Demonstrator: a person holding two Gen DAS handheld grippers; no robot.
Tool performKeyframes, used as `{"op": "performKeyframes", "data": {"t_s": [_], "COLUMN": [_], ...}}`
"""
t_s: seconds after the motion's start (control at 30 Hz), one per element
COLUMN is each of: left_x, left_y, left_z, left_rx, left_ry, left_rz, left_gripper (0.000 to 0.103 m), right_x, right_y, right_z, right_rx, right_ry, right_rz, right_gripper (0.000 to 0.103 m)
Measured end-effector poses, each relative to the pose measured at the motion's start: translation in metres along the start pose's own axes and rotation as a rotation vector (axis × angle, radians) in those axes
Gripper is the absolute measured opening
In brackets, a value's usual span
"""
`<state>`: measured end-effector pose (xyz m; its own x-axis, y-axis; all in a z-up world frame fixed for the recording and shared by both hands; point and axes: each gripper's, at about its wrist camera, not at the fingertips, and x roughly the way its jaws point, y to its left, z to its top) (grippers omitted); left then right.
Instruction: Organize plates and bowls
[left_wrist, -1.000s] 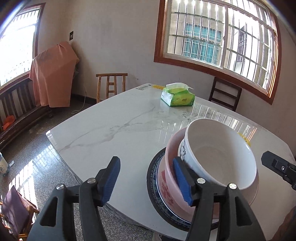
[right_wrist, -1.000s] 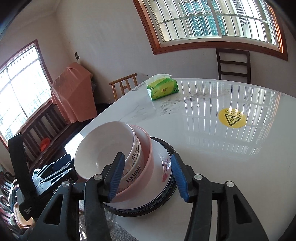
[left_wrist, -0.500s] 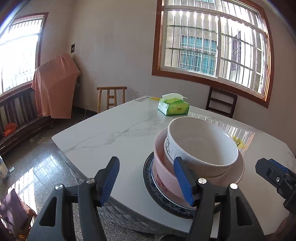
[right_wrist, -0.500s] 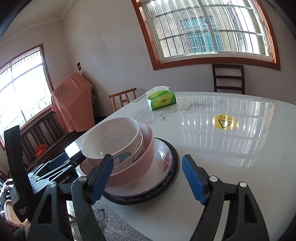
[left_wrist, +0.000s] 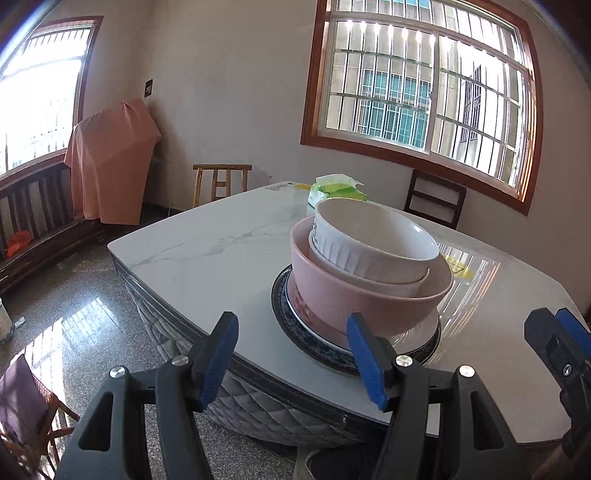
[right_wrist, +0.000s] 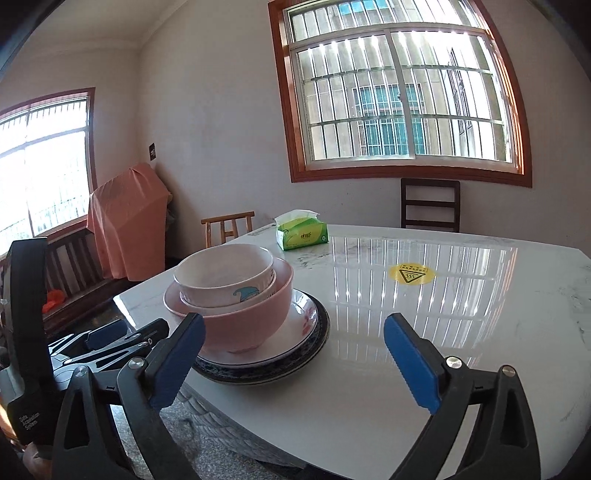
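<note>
A stack stands on the marble table (left_wrist: 207, 258) near its front edge. It is a dark-rimmed plate (left_wrist: 280, 306), a white plate (left_wrist: 300, 314), a pink bowl (left_wrist: 354, 295) and a white ribbed bowl (left_wrist: 373, 236) nested on top. My left gripper (left_wrist: 291, 354) hovers open before the table edge, nothing between its blue pads, the stack just beyond its right finger. In the right wrist view the stack's pink bowl (right_wrist: 247, 321) and white bowl (right_wrist: 221, 273) sit ahead to the left. My right gripper (right_wrist: 295, 354) has its jaws opening wide with nothing between them. The left gripper (right_wrist: 110, 339) shows at that view's left.
A green tissue pack (right_wrist: 302, 233) lies at the table's far side, and a yellow round sticker (right_wrist: 411, 274) is on the top. A wooden stool (left_wrist: 221, 181) and a dark chair (left_wrist: 436, 199) stand behind. An orange cloth (left_wrist: 110, 162) covers something by the left wall.
Both grippers have drawn back from the stack toward the table's near edge and sit lower. The right jaws have spread much wider. The left jaws keep their gap.
</note>
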<state>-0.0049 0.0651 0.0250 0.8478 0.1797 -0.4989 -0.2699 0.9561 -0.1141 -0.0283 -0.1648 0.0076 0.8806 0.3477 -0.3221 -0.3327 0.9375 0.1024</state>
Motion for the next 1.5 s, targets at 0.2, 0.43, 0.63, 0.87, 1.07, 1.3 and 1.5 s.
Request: {"op": "performKeyframes", "data": {"t_s": [0.2,0.43,0.63,0.87,1.07,1.3,1.5], "left_x": [-0.026,-0.063,-0.087,-0.111,-0.118,-0.114,-0.114], "left_y": [-0.007,-0.019,-0.021,-0.022,-0.021,-0.018,-0.020], "left_z": [-0.011,-0.011,-0.008,-0.002,0.001,0.001,-0.003], "left_rx": [0.031,0.091,0.088,0.084,0.073,0.061,0.077], "left_ry": [-0.062,-0.147,-0.206,-0.254,-0.245,-0.195,-0.204], "left_rz": [0.003,-0.017,-0.022,-0.048,-0.083,-0.100,-0.060], "left_gripper": [0.063,0.063,0.070,0.083,0.083,0.085,0.085], "right_x": [-0.018,-0.046,-0.067,-0.077,-0.084,-0.086,-0.084], "right_y": [0.001,0.005,0.006,0.003,0.003,0.005,0.007], "right_z": [-0.011,-0.014,-0.010,-0.008,-0.007,-0.008,-0.008], "right_rx": [-0.002,-0.022,-0.029,-0.026,-0.029,-0.037,-0.043], "right_ry": [0.007,-0.059,-0.129,-0.149,-0.171,-0.178,-0.167], "right_rz": [0.011,0.010,-0.008,-0.004,-0.006,-0.006,-0.006], "right_gripper": [0.098,0.100,0.102,0.102,0.102,0.103,0.103]}}
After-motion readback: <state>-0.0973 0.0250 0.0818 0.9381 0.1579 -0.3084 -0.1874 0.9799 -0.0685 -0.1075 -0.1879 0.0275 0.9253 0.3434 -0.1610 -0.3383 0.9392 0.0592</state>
